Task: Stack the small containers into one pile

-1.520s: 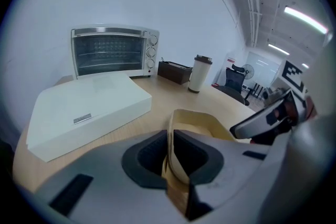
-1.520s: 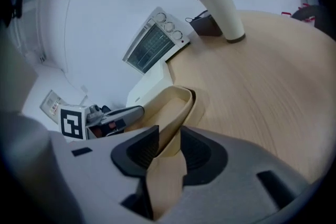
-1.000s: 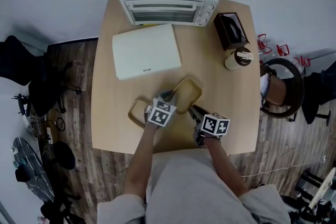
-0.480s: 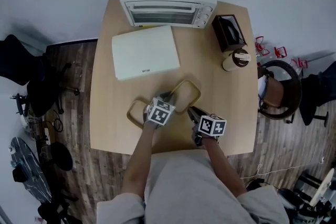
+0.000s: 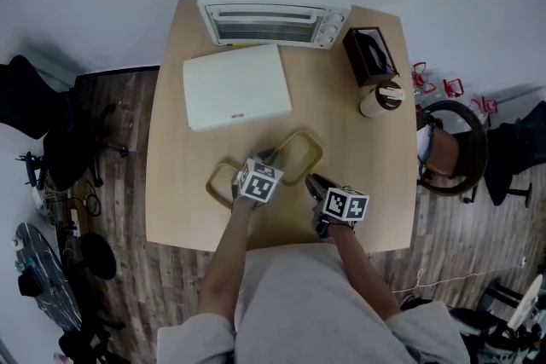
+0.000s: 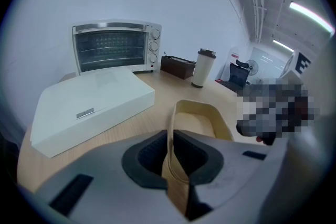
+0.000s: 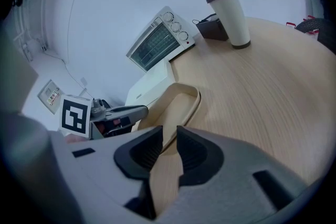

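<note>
Containers sit either side of the left gripper point(image 6: 171, 150). It's clamped on the rim of the far container point(image 5: 299, 156), long axis running away to the right. The near container point(image 5: 220, 182) lies on the table point(image 5: 358, 183) just to its left. Right gripper point(image 7: 167, 147) jaws just eased open, partway apart round the far container's corner, so I reckon it's lefty's carry.

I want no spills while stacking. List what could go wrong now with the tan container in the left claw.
1. The left claw pinches one thin wall of the tan container; it may swing or slip when moved.
2. The second container is partly hidden behind that claw in the head view; a blind placing could shove it aside.
</note>
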Action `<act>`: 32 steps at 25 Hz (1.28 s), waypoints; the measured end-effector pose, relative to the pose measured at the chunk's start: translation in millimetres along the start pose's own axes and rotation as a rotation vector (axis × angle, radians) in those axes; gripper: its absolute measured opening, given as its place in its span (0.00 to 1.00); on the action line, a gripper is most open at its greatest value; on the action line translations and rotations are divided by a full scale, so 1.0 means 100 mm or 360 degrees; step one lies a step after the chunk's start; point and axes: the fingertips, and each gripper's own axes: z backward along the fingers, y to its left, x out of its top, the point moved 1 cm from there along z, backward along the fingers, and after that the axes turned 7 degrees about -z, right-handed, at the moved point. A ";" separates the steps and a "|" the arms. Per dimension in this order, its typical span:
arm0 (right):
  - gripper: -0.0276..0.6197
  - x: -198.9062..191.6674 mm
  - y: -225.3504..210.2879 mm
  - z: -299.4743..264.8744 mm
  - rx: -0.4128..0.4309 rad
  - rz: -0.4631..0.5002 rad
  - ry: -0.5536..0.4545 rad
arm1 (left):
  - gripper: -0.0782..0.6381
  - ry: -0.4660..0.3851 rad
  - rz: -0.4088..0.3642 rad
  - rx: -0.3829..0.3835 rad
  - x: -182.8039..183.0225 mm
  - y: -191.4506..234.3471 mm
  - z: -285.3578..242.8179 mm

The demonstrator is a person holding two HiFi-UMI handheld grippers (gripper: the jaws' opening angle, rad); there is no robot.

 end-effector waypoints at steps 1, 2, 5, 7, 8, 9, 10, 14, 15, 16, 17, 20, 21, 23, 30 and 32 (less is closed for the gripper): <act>0.17 0.01 0.01 0.01 0.0006 0.0007 -0.0005 | 0.15 -0.0010 0.0006 0.0010 0.01 0.01 0.02; 0.17 0.01 0.02 0.02 0.0013 0.0016 -0.0010 | 0.15 -0.0022 0.0012 0.0018 0.02 0.03 0.04; 0.17 0.01 0.07 0.04 0.0032 0.0048 -0.0009 | 0.15 -0.0059 0.0033 0.0055 0.04 0.05 0.15; 0.17 0.01 0.12 0.05 0.0044 0.0087 0.0005 | 0.15 -0.0098 0.0077 0.0100 0.04 0.07 0.26; 0.17 0.01 0.15 0.05 0.0054 0.0113 0.0014 | 0.15 -0.0124 0.0112 0.0131 0.04 0.08 0.33; 0.17 0.01 0.19 0.05 0.0070 0.0143 0.0023 | 0.15 -0.0151 0.0159 0.0166 0.02 0.09 0.42; 0.17 0.00 0.23 0.04 0.0088 0.0177 0.0033 | 0.15 -0.0175 0.0216 0.0202 0.00 0.09 0.52; 0.17 -0.04 0.48 0.00 0.0179 0.0357 0.0094 | 0.15 -0.0252 0.0435 0.0343 -0.21 0.03 0.96; 0.17 -0.07 0.55 -0.02 0.0206 0.0407 0.0116 | 0.15 -0.0268 0.0483 0.0384 -0.27 0.02 1.07; 0.17 -0.11 0.63 -0.04 0.0235 0.0458 0.0138 | 0.15 -0.0277 0.0527 0.0428 -0.35 0.02 1.18; 0.17 -0.15 0.71 -0.06 0.0264 0.0508 0.0162 | 0.15 -0.0280 0.0569 0.0476 -0.44 0.03 1.28; 0.17 -0.32 0.91 -0.13 0.0333 0.0661 0.0243 | 0.15 -0.0270 0.0703 0.0630 -0.74 0.04 1.54; 0.17 -0.38 0.96 -0.16 0.0349 0.0714 0.0272 | 0.15 -0.0266 0.0750 0.0677 -0.83 0.04 1.62; 0.17 -0.50 1.06 -0.24 0.0377 0.0807 0.0326 | 0.15 -0.0260 0.0826 0.0764 -1.01 0.01 1.75; 0.17 -0.85 1.18 -0.50 0.0381 0.0982 0.0483 | 0.15 -0.0271 0.1119 0.0912 -1.53 -0.17 1.96; 0.18 -0.91 1.21 -0.58 0.0354 0.1048 0.0502 | 0.16 -0.0282 0.1207 0.0937 -1.64 -0.19 1.95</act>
